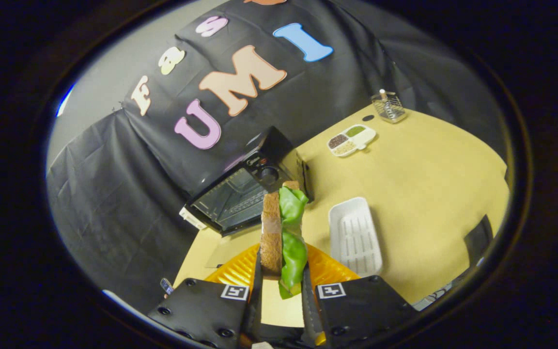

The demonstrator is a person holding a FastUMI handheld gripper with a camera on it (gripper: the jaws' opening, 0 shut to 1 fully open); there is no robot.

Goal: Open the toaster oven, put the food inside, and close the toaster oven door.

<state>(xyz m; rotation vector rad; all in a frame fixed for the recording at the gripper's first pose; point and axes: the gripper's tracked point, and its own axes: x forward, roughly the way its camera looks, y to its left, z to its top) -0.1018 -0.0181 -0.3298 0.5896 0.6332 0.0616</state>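
Between the fingers: the hand-held gripper (282,286) is closed narrowly on a sandwich (283,232), a brown bread slice with green lettuce beside it, standing on edge and lifted above the worktop (429,174); both fingers press its sides.
Just below the food: an orange ridged tray (330,269) lies under the fingers, apparently where the sandwich came from.
Beside the tray: a white ridged dish (355,236) rests on the worktop, to the right of the sandwich.
Ahead of the fingers: the toaster oven (245,186) sits at the worktop's back edge against the cloth wall, its glass door (230,201) dropped open towards the gripper and the rack inside visible.
Far corner: a divided dish of grains (350,140) and a small wire basket (388,106) stand well apart from the oven.
Step in hand: door open, food picked up, carrying phase.
Next move: travel forward over the lowered door, level the sandwich to clear the opening, set it on the rack, then release and back out before closing.
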